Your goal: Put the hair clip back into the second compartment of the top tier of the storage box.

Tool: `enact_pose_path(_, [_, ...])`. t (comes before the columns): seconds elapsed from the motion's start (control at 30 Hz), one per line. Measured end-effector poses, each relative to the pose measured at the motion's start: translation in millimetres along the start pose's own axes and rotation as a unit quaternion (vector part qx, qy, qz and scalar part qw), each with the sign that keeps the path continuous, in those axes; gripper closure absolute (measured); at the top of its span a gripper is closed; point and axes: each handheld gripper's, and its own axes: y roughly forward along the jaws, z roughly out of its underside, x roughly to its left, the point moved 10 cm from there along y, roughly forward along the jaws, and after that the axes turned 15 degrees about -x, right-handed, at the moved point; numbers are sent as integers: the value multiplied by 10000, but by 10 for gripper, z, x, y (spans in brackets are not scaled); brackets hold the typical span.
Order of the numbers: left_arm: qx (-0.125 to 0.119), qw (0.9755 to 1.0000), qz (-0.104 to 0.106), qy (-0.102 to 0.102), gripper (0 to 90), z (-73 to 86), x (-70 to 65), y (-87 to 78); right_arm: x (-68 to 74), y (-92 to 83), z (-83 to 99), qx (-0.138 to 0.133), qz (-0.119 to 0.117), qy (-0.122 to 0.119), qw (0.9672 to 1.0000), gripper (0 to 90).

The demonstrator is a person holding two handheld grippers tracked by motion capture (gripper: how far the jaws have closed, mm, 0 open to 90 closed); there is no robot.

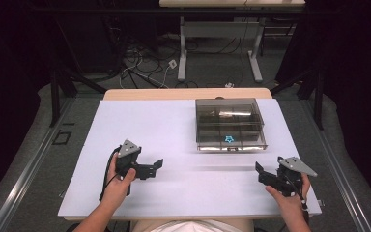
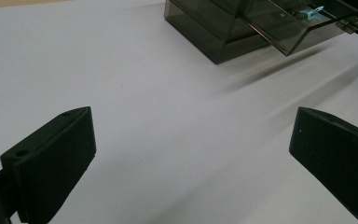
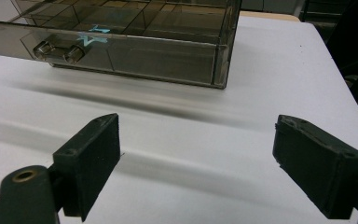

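Observation:
A smoky see-through box (image 1: 229, 116) with several compartments stands on the white table (image 1: 145, 125), right of centre toward the back. Its lower drawer (image 1: 231, 142) is pulled out toward me, and a small light-blue piece (image 1: 229, 139) lies in it. The drawer (image 2: 289, 28) and blue piece (image 2: 313, 11) also appear at the top of the left gripper view. The right gripper view looks at the drawer front with its two-knob handle (image 3: 56, 51) and the blue piece (image 3: 93, 36) behind it. My left gripper (image 1: 153, 167) is open at front left, holding nothing. My right gripper (image 1: 262, 174) is open at front right, holding nothing.
The white tabletop ends close behind the box and just right of my right hand (image 1: 290, 200). Beyond the table, a second desk's legs (image 1: 182, 53) and tangled cables (image 1: 140, 67) lie on the floor. Dark curtains hang on both sides.

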Motion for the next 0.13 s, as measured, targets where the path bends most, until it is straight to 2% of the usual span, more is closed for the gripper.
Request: enact_pose_path(0.13, [-13, 10000, 13, -51, 3, -2, 2, -1, 2, 1, 4, 13, 0, 0, 10000, 146])
